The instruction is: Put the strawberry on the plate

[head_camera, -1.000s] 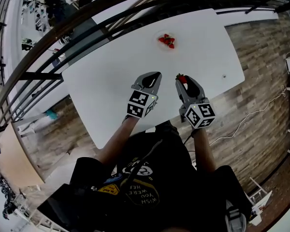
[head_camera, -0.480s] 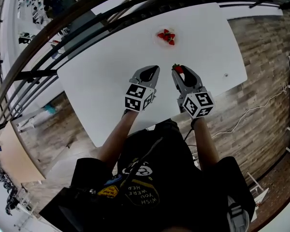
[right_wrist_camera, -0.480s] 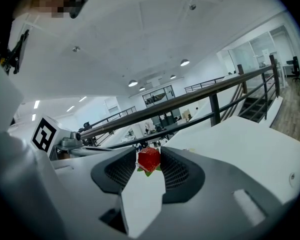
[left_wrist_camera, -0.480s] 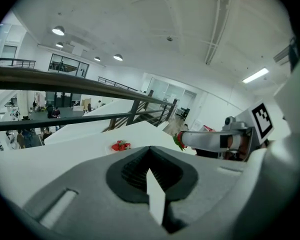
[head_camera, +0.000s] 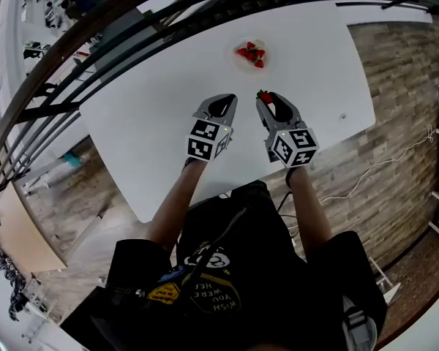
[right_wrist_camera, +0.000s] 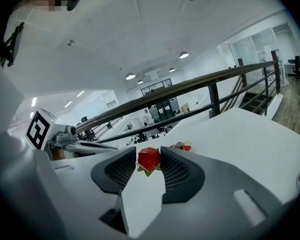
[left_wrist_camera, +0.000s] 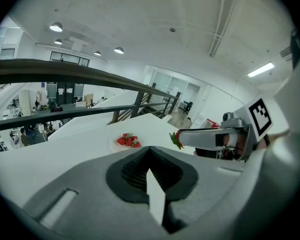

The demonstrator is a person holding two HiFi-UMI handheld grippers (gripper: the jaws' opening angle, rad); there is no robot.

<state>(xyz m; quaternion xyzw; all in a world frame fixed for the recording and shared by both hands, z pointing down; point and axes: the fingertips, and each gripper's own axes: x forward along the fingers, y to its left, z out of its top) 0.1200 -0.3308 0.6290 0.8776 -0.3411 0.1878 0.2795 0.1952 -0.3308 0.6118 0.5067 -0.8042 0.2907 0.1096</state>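
Strawberry pinched in right gripper above the table — left gripper closed, empty.

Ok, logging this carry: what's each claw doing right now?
Left claw: closed, nothing in it.
Right claw: closed on a strawberry.

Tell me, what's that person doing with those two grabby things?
A person holds a gripper in each hand above a white table. The right gripper has its fingers shut on a strawberry. The left gripper is shut and holds nothing. Farther along the table sits a plate with a few strawberries on it. The held one is not on the plate yet.
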